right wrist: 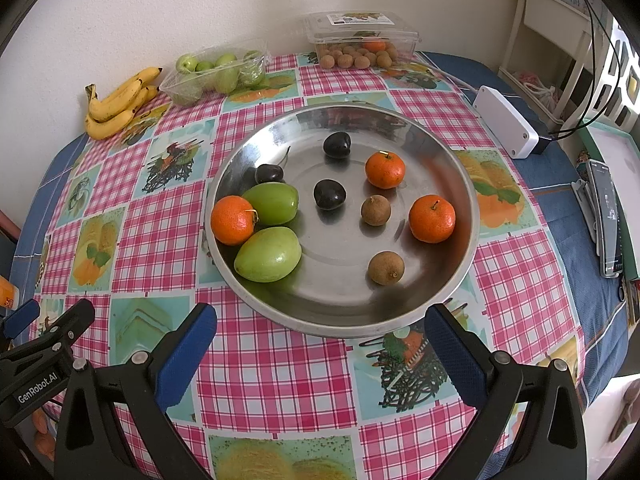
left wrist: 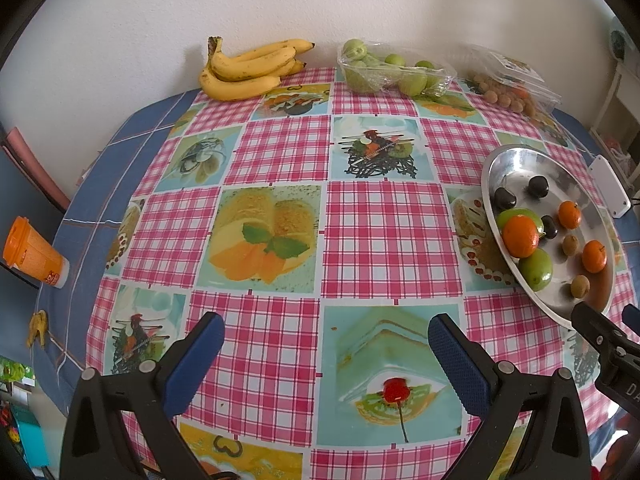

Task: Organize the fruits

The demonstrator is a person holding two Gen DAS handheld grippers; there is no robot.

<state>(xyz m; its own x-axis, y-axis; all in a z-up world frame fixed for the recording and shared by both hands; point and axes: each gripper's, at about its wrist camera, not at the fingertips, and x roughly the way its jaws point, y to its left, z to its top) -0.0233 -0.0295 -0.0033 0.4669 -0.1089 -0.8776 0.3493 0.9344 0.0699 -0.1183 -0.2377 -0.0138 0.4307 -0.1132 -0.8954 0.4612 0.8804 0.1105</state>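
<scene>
Mixed fruits lie in the metal dish (right wrist: pixel 460 184), centre frame.
Both hand-held grippers, left (left wrist: pixel 326 354) and right (right wrist: pixel 320 346), are spread and hold nothing, low in frame, probably ready to sort.

Plain white wall (left wrist: pixel 120 20), white shelf (right wrist: pixel 552 20)

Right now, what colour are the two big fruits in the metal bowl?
Green fruits, both. The right wrist view shows them best, inside the bowl.

The tablecloth (right wrist: pixel 276 376) has pink and white checks with fruit pictures; the table edge (right wrist: pixel 576 200) is blue. In the shiny silver dish (right wrist: pixel 344 320) sit orange mandarins (right wrist: pixel 385 169), green fruits (right wrist: pixel 268 255), dark plums (right wrist: pixel 329 194), brown longans (right wrist: pixel 386 267). The bananas (left wrist: pixel 248 70) are yellow
</scene>
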